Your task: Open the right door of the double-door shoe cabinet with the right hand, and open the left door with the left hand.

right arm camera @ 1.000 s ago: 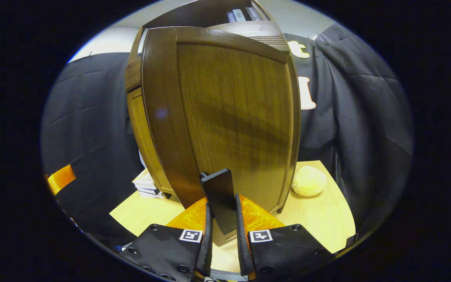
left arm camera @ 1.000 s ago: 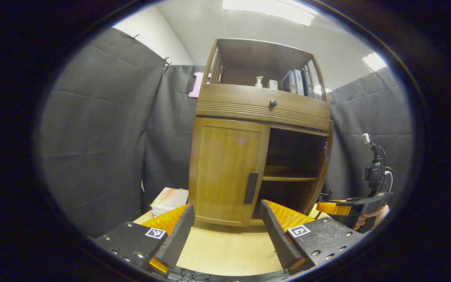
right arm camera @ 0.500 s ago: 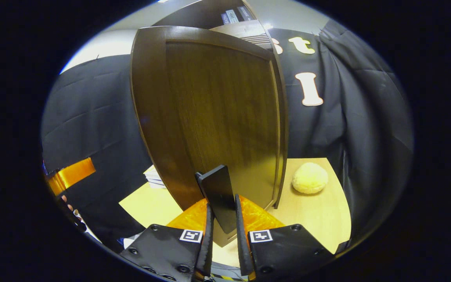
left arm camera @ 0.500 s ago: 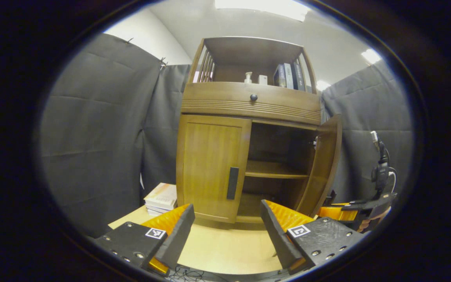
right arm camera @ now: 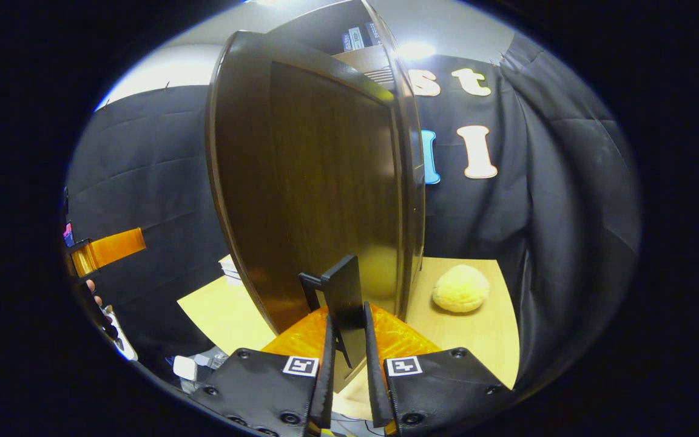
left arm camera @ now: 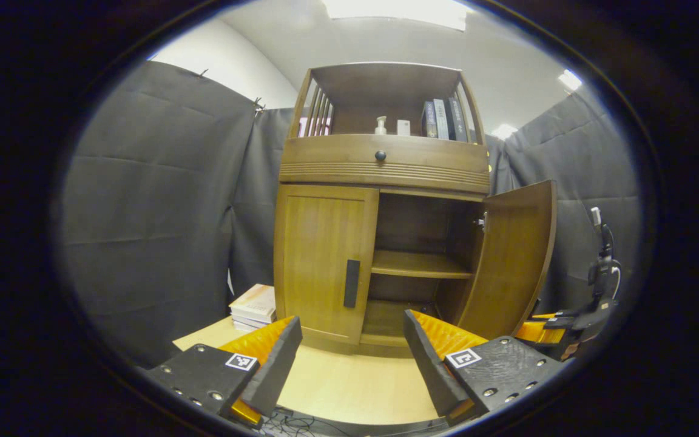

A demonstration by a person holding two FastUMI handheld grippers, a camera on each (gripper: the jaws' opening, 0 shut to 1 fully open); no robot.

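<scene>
Right gripper [right arm camera: 347, 340] clamped on right door [right arm camera: 319, 182] handle [right arm camera: 344, 300], door swung wide from cabinet [left arm camera: 386, 164]; left gripper [left arm camera: 349, 340] open before closed left door [left arm camera: 325, 261].

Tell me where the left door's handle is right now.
In the left gripper view, the left door's handle sits upright at the closed left door's right edge, beside the open compartment with the shelf, beyond the open left hand-held gripper.

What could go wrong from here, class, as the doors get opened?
The right gripper pinches the right door's handle; swinging the right door wider may sweep it into the yellow ball beside it. The left gripper hangs open short of the left door's handle; it may miss that narrow bar.
</scene>
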